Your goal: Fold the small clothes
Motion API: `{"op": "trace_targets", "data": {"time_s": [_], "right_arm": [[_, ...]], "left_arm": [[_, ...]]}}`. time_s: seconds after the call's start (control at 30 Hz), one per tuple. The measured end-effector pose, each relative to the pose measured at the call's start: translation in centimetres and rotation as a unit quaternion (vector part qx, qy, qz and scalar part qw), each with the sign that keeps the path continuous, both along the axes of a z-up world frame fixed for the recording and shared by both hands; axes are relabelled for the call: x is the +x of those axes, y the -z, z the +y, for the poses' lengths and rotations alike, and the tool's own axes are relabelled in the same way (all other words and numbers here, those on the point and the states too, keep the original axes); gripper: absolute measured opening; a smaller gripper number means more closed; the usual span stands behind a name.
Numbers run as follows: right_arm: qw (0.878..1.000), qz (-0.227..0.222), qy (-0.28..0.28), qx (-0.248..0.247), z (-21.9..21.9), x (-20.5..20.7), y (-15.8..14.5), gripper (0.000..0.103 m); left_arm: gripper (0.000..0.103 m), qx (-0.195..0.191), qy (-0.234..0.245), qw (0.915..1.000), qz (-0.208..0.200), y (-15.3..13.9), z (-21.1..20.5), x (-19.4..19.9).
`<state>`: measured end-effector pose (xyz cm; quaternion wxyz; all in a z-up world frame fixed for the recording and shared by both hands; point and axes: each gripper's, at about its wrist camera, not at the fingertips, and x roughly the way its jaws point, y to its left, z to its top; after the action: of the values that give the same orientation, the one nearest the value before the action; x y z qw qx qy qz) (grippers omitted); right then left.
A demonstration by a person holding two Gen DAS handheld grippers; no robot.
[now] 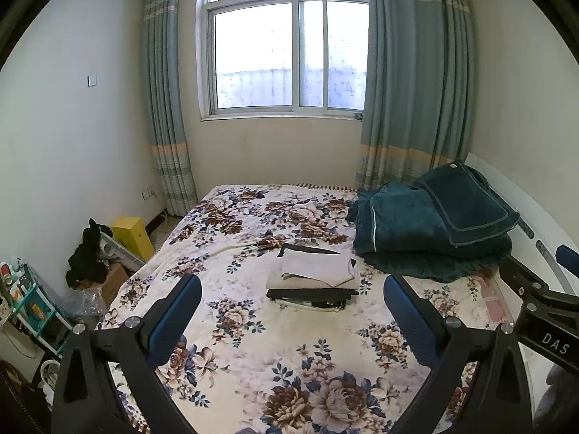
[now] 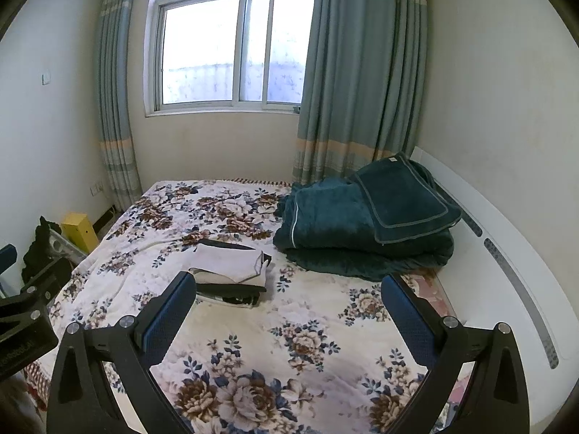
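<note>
Left gripper (image 1: 292, 285) held above the near part of the bed, jaws spread wide, nothing between the blue pads (image 1: 177, 311). Right gripper (image 2: 288, 284) likewise held over the bed, jaws wide apart and empty; its body also pokes into the left wrist view at the right edge.

Folded clothes stack (image 1: 314, 277) sits mid-bed, ahead of both grippers and apart from them: pale grey-beige pieces on top, black pieces under and behind. In the right wrist view the stack (image 2: 231, 271) lies just behind the left finger's tip, not touching as far as can be told.

Open floral bedspread (image 1: 253, 354) runs between the stack and the grippers, and to the left of the stack as far as the bed's left edge. To the right, a folded teal blanket (image 1: 430, 231) with a teal pillow (image 1: 466, 204) tilted on top sits near the stack, a narrow strip of spread between them.

Hidden or unclear: bottom layer of the stack is a dark jumble with white streaks, cannot tell what garment. Count of pieces unclear. Near edge of the bed is cut off by the gripper frames.

Room: window (image 1: 286, 47) at the far wall, blue-grey curtains (image 1: 412, 83) either side, white headboard (image 2: 506, 253) along the right. On the floor left of the bed, a yellow box (image 1: 132, 231), black cloth heap (image 1: 88, 258), a shelf rack (image 1: 25, 300)
</note>
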<state>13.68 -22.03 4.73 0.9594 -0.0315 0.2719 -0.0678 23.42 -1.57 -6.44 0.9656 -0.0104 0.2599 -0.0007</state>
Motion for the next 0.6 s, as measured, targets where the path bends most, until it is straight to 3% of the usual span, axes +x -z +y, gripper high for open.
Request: {"op": "trace_targets", "data": {"time_s": [0.6], "right_arm": [[1.000, -0.002, -0.002, 0.008, -0.2, 0.2, -0.3, 0.103]], "left_arm": [[0.103, 0.003, 0.000, 0.9999, -0.015, -1.0, -0.2, -0.3]]}}
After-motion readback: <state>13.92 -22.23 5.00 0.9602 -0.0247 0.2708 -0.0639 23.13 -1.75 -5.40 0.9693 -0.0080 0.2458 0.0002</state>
